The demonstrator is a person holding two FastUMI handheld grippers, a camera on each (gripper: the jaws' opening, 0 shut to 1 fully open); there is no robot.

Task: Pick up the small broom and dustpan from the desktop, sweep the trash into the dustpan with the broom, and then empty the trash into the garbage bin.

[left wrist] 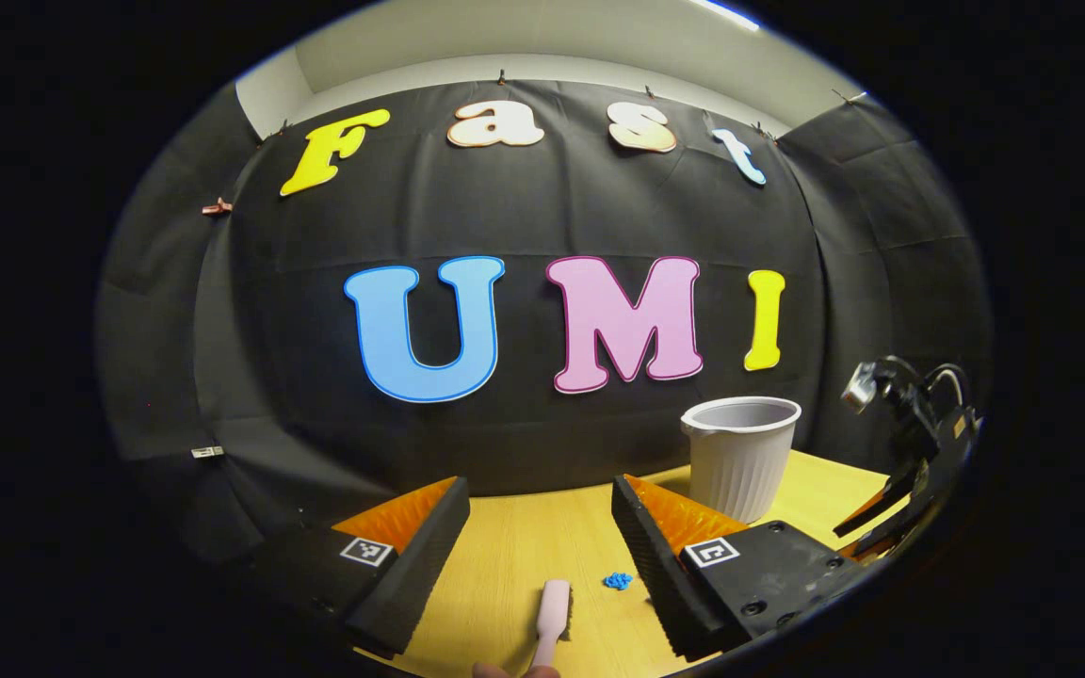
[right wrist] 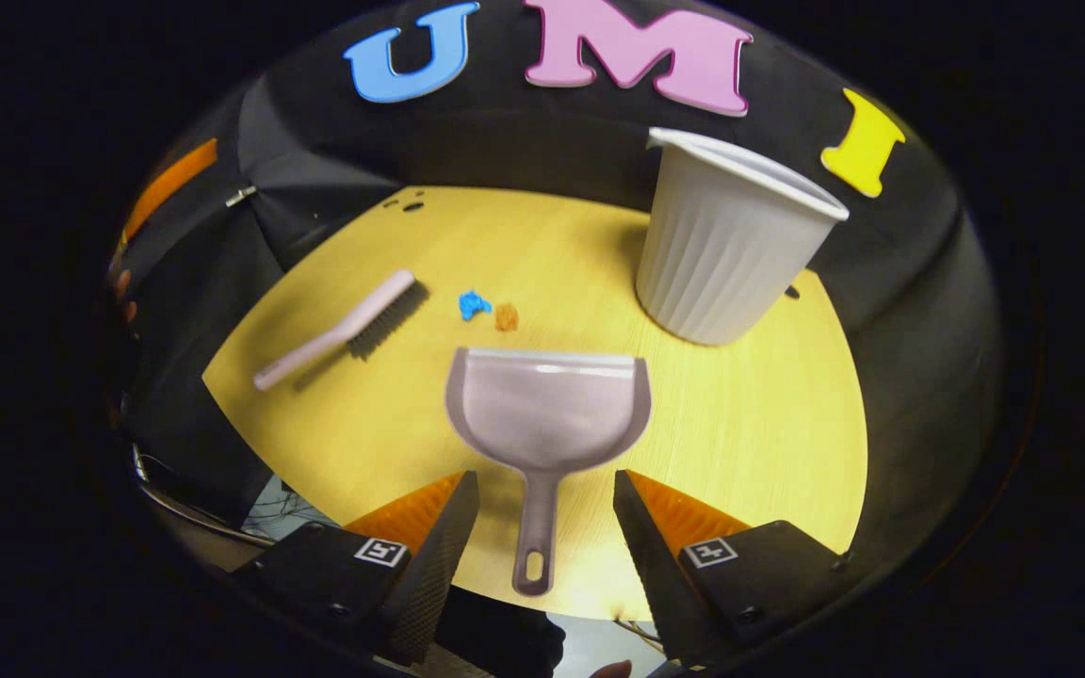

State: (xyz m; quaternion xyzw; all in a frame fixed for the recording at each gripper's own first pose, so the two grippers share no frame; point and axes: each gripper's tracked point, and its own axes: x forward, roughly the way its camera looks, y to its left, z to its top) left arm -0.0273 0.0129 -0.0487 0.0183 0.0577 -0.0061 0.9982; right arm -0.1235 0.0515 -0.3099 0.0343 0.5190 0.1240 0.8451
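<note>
In the right gripper view the desk [right wrist: 750, 424] is a pale yellow wood-grain top. Farthest left on it lies the small broom [right wrist: 345, 331], a slim pale pink handle with a block of dark bristles at its far end, set on a slant with the bristles pointing up and to the right. Just right of the bristles sits a small blue scrap [right wrist: 474, 304], and right beside that a smaller orange scrap [right wrist: 506, 316]; the two bits lie near each other, apart from the broom. Below them, in the middle, the dustpan [right wrist: 547, 410] lies flat: a grey scoop with its straight open edge facing the scraps and a narrow handle with a hanging hole running back toward the camera. Farther right stands the garbage bin [right wrist: 726, 245], a white ribbed bin, upright, close to the desk's back edge.

The right tool [right wrist: 545, 508] hangs above the near edge of the desk with its fingers spread wide. The dustpan handle runs between them, touching neither finger, and the tool holds nothing.

In the left gripper view the left tool [left wrist: 540, 513] is likewise wide open and empty, held above the desk. The broom's pink handle [left wrist: 550, 626] lies between its fingers, below them, with the blue scrap [left wrist: 617, 580] just right of it. The bin [left wrist: 742, 454] stands beyond the right finger, and the other tool [left wrist: 914, 476] shows at the far right edge.
</note>
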